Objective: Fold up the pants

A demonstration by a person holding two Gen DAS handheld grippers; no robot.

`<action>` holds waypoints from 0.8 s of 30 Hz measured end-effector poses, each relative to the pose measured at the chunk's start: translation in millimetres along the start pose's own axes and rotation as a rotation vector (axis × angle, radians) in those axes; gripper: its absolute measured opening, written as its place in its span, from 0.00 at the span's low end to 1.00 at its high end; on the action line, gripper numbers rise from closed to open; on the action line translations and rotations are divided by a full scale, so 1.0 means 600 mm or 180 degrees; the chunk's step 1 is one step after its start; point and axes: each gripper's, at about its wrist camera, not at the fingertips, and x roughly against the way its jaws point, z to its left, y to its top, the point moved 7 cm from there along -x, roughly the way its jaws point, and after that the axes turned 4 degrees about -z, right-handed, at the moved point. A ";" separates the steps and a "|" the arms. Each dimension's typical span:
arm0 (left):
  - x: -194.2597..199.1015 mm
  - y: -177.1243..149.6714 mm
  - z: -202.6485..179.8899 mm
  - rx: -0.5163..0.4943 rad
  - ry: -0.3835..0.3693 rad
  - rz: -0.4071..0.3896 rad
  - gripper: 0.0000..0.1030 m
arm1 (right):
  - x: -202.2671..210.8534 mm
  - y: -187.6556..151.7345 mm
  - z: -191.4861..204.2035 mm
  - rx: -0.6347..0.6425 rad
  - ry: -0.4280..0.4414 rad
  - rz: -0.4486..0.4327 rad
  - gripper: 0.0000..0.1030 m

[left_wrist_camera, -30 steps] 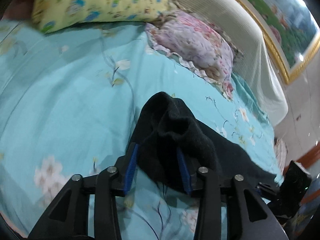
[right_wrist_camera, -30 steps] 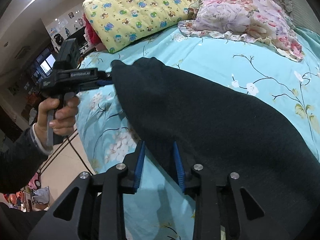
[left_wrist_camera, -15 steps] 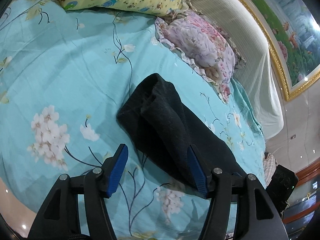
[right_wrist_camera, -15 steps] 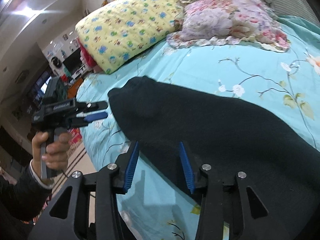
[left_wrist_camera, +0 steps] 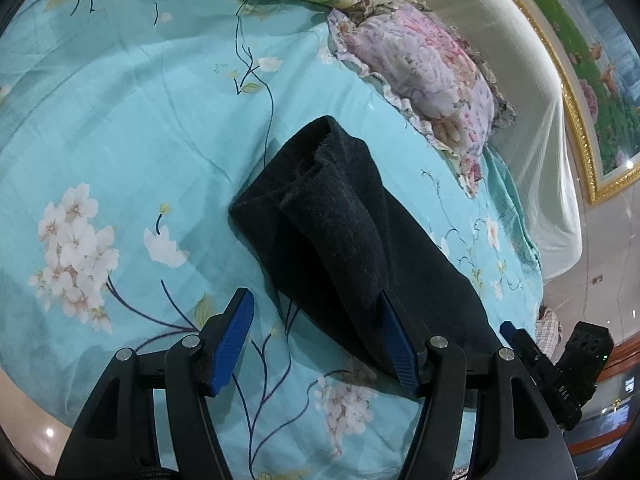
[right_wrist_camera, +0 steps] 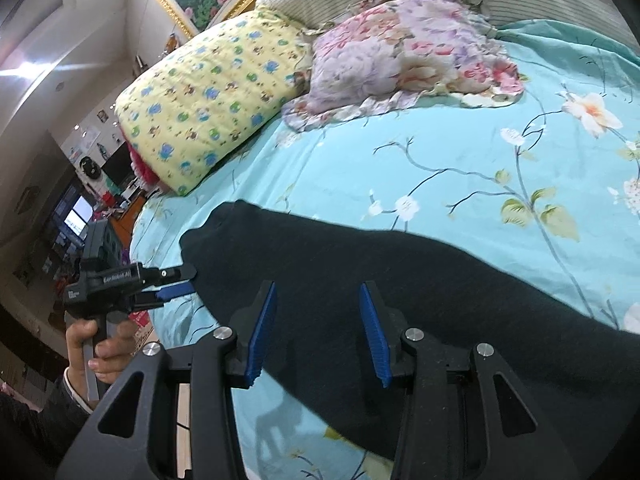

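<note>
The black pants (left_wrist_camera: pixel 340 232) lie folded lengthwise on the turquoise floral bedsheet (left_wrist_camera: pixel 120 120), with their cuff end pointing toward the pillows. My left gripper (left_wrist_camera: pixel 316 336) is open and empty, just short of the near edge of the pants. In the right wrist view the pants (right_wrist_camera: pixel 400 280) stretch across the bed. My right gripper (right_wrist_camera: pixel 316 328) is open and empty above their near edge. The left gripper (right_wrist_camera: pixel 176 280) shows there too, open, beside the cuff end at the bed's edge.
A yellow patterned pillow (right_wrist_camera: pixel 208 92) and a pink floral pillow (right_wrist_camera: pixel 400 48) lie at the head of the bed. A striped headboard cover (left_wrist_camera: pixel 520 120) rises behind them. The bed edge and floor (left_wrist_camera: pixel 24 412) are close to the left gripper.
Both grippers have opened and let go of the pants, which now lie flat on the bed. Both grippers have pulled back from the fabric.
</note>
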 end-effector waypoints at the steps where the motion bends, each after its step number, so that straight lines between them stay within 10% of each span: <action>1: -0.003 0.002 0.001 0.0010 0.0002 0.0005 0.63 | -0.001 0.004 -0.004 0.0003 -0.0021 0.0002 0.43; 12: -0.029 0.030 0.010 0.0065 0.0001 -0.0051 0.62 | -0.039 0.064 -0.076 -0.0014 -0.0244 0.0068 0.43; 24: -0.042 0.034 0.020 -0.0036 0.0014 -0.0128 0.50 | -0.170 0.038 -0.097 0.0476 -0.0286 0.0920 0.43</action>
